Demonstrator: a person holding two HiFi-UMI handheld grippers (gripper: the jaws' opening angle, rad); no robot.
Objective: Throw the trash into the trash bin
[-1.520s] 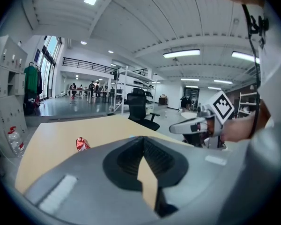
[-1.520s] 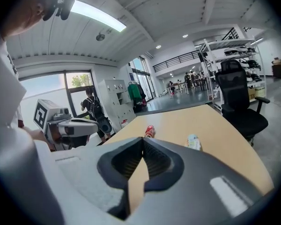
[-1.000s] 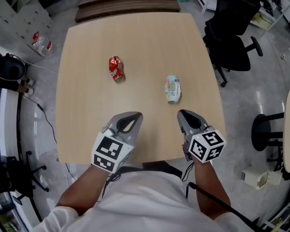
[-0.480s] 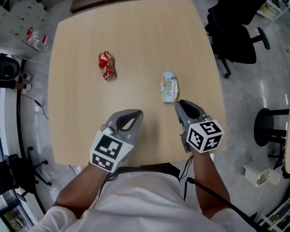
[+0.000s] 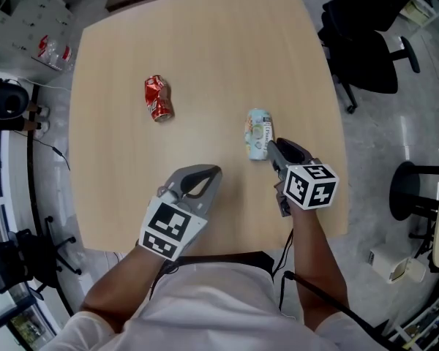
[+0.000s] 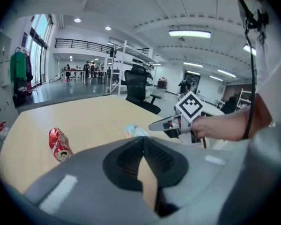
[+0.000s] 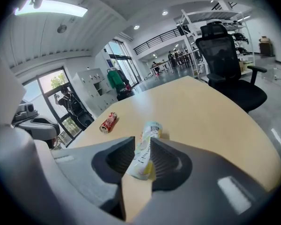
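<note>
A crushed pale green and white can point(image 5: 258, 134) lies on the wooden table point(image 5: 205, 42), right of centre. My right gripper point(image 5: 273, 146) has its tips at the can's near end. In the right gripper view the can point(image 7: 151, 129) lies between the jaws, which have just been opening and do not press on it. A crushed red can point(image 5: 157, 99) lies further left, also seen in the left gripper view point(image 6: 58, 144). My left gripper point(image 5: 211, 172) hovers over bare table near the front, its tips meeting with nothing between them.
A black office chair point(image 5: 369, 50) stands off the table's right side. A bag with red cans point(image 5: 51, 50) lies on the floor at the far left. Dark chair bases and cables sit along the left edge. No bin shows in any view.
Both grippers have moved forward over the table. The right one has come up to the pale can's near end.
</note>
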